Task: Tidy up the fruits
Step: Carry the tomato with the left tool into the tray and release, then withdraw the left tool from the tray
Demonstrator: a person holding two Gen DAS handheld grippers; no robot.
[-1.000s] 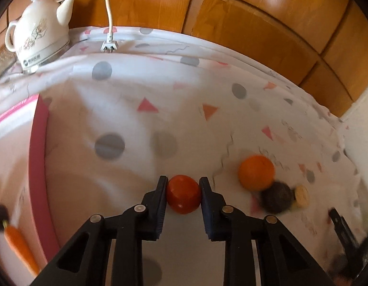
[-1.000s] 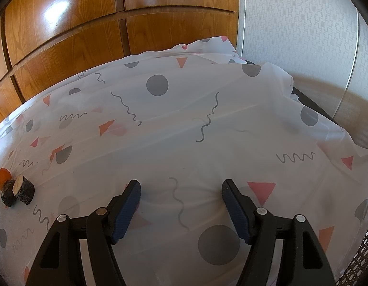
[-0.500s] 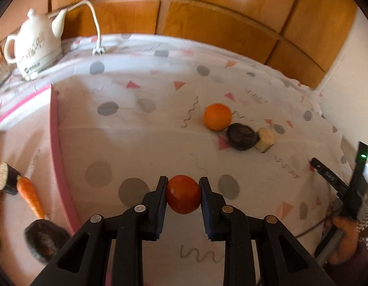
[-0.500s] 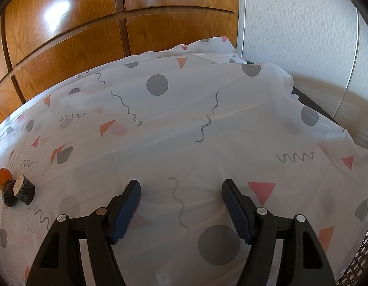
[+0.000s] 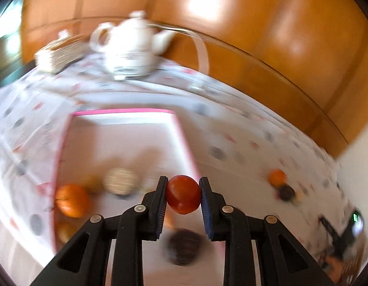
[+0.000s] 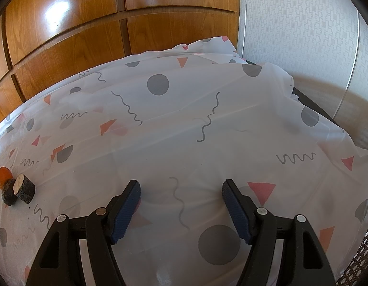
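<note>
At the lower centre of the left wrist view, the left gripper (image 5: 183, 194) clamps a red tomato (image 5: 183, 194) between its two blue-padded fingers (image 5: 161, 206), both pads pressed against the fruit's sides. The tomato hangs above the right edge of a pink-rimmed tray (image 5: 126, 112) that fills the middle of the frame. This view is blurred. Inside the tray, at lower left, sits an orange (image 5: 72, 200), with a pale round fruit (image 5: 122, 181) just beside it to the right and a dark round item (image 5: 182, 246) lower down, under the gripper. A white teapot (image 5: 130, 47) stands at the upper centre on the patterned tablecloth (image 5: 243, 147), in front of wooden panelling. Near the right edge of the frame, well apart from the tray, a second orange (image 5: 277, 177) lies on the cloth with a dark piece (image 5: 286, 192) touching it.

In the right wrist view, the right gripper (image 6: 181, 211) hovers at the lower centre with its fingers spread wide and nothing between them. At the left edge of that frame the orange (image 6: 3, 175) rests beside two dark cut chunks (image 6: 18, 191).
</note>
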